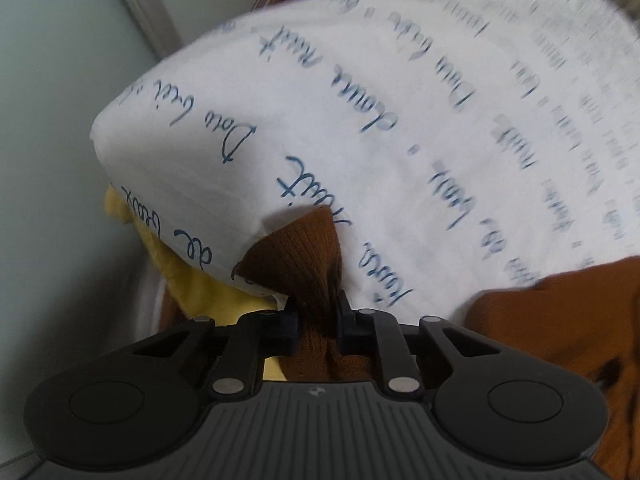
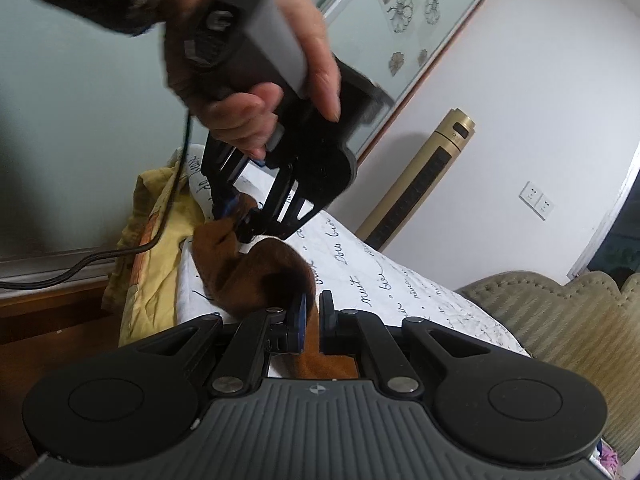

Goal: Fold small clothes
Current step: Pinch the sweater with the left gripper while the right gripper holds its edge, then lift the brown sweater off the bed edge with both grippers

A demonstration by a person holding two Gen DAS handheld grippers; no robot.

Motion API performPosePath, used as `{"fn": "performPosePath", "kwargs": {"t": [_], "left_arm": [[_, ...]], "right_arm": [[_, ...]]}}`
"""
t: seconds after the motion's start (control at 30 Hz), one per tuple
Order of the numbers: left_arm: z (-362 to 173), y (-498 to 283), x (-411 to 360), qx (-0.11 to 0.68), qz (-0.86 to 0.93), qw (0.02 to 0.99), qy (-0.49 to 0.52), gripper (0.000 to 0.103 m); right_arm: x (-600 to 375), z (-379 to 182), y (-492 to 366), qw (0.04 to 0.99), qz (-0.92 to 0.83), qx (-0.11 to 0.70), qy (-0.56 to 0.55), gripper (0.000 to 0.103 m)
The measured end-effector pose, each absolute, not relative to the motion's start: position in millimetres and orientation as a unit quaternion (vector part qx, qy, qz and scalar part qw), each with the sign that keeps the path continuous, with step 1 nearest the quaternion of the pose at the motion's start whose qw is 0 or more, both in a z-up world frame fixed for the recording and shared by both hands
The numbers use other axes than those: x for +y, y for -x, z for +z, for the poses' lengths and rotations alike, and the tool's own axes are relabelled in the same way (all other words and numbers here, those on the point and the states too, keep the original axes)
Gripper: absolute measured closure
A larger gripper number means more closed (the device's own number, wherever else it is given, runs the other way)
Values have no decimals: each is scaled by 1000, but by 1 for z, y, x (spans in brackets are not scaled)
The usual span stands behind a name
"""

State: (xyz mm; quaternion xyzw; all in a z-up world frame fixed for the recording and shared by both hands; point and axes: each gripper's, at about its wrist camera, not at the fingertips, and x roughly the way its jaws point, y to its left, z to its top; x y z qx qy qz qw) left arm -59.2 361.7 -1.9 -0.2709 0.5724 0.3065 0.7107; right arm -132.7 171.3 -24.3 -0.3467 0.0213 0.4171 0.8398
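A small brown knitted garment (image 2: 256, 268) lies on a white sheet printed with blue handwriting (image 2: 360, 272). My right gripper (image 2: 313, 316) is at its near end, shut with brown cloth pinched between the fingers. A hand (image 2: 256, 80) holds my left gripper (image 2: 236, 220) pointing steeply down at the garment's far end. In the left wrist view the left gripper (image 1: 319, 316) is shut on a bunched fold of the brown garment (image 1: 308, 256), which rises from the printed sheet (image 1: 360, 100). More orange-brown cloth (image 1: 560, 328) lies to the right.
Yellow fabric (image 2: 160, 264) hangs under the sheet's left edge, also seen as yellow fabric (image 1: 208, 288). A black cable (image 2: 80, 264) trails left over a wooden ledge (image 2: 48, 304). A gold tower fan (image 2: 420, 184) stands behind, an olive sofa (image 2: 560, 320) at right.
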Motion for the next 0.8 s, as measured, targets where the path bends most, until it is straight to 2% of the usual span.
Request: {"fn": "performPosePath", "kwargs": {"t": [0.2, 0.4, 0.5, 0.63, 0.8], "left_arm": [[42, 78, 342, 491, 273, 783, 269, 88], [97, 79, 322, 453, 256, 831, 198, 88], [107, 96, 316, 439, 263, 841, 174, 88], [97, 95, 322, 400, 235, 862, 204, 88], [122, 63, 284, 316, 177, 922, 139, 88]], "right_arm": [[167, -18, 125, 858, 391, 21, 332, 98], [168, -7, 117, 874, 375, 39, 307, 97], [168, -7, 121, 869, 384, 33, 309, 97], [170, -11, 126, 867, 387, 25, 314, 98], [161, -5, 123, 889, 350, 26, 294, 98]]}}
